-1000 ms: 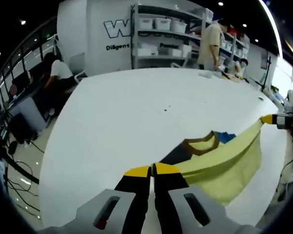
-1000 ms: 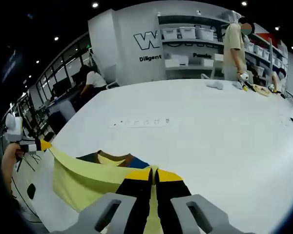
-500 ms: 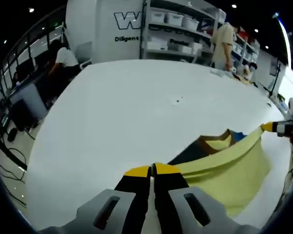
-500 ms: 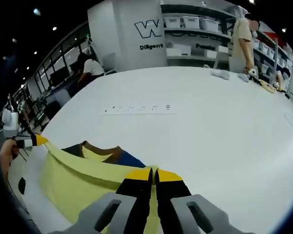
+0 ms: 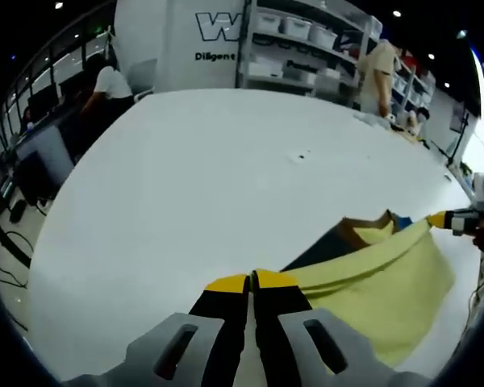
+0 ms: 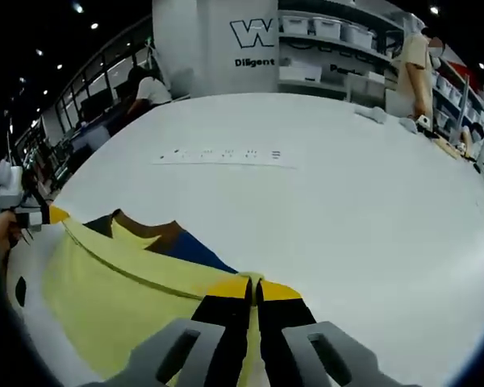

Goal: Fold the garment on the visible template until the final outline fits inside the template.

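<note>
Both grippers' fingers pinch the yellow garment point(image 5: 379, 282) taut above the white table point(image 5: 185, 185).

**White worktable in a dim, shelved workshop**

A broad white table point(image 5: 185, 177) spreads across the foreground, its top bare and evenly lit. Behind it stands a white wall panel point(image 6: 226, 48) bearing a large "W" and smaller lettering beneath. To its right, metal shelving point(image 5: 298, 56) holds white storage bins. A person in a beige top point(image 5: 379, 72) stands by the shelves; another in white point(image 6: 149, 89) sits at dark desks along the left. Small ceiling spotlights point(image 6: 78, 8) dot the black ceiling.
</note>
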### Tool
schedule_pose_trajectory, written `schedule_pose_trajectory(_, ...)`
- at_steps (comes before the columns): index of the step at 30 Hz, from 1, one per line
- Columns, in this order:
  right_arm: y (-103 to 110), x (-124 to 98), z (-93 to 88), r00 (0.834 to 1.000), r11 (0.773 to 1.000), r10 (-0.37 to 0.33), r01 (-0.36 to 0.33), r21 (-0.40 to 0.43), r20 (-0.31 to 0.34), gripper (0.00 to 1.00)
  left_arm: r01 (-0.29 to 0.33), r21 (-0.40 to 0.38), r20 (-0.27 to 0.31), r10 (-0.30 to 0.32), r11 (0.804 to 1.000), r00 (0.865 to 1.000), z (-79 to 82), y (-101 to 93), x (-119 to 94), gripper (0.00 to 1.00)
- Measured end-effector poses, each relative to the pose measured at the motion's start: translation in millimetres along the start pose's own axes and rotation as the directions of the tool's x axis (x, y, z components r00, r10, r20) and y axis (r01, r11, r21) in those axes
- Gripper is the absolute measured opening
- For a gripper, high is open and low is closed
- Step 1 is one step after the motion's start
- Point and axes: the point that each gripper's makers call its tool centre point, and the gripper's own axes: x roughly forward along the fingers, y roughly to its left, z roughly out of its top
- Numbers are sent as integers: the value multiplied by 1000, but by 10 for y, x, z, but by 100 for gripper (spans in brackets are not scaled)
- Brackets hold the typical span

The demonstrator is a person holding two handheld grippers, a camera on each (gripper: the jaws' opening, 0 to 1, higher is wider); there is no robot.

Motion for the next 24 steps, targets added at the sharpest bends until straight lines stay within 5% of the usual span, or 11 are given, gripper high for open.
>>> schedule_pose_trajectory(5, 25, 31, -45, 1000, 999, 19, -19, -36, -8, 0, 64, 109, 25, -67, 992, 997, 7, -106, 20, 2)
schedule_pose_trajectory(8, 15, -34, -13, 999, 994, 40, -38, -101, 11, 1, 121, 189, 37, -130, 974, 991, 36, -179, -32, 15)
schedule_pose_trajectory(11, 38, -110, 8, 997, 983, 69, -64, -174, 24, 14, 161, 311, 52, -186, 937, 981, 75, -231, -80, 29)
schedule_pose_trajectory(14, 64, -170, -2, 996, 952, 88, -79, -295, 19, 25, 170, 460, 40, -212, 871, 977, 64, -248, -114, 36)
schedule_pose_trajectory(19, 132, -151, -18, 992, 850, 127, -102, -517, 13, 37, 180, 627, -4, -227, 758, 974, -27, -268, -78, 48)
schedule_pose_trajectory(24, 137, -26, -103, 993, 804, 114, -100, -586, -14, 45, 171, 639, -30, -198, 750, 980, -93, -274, 60, 46)
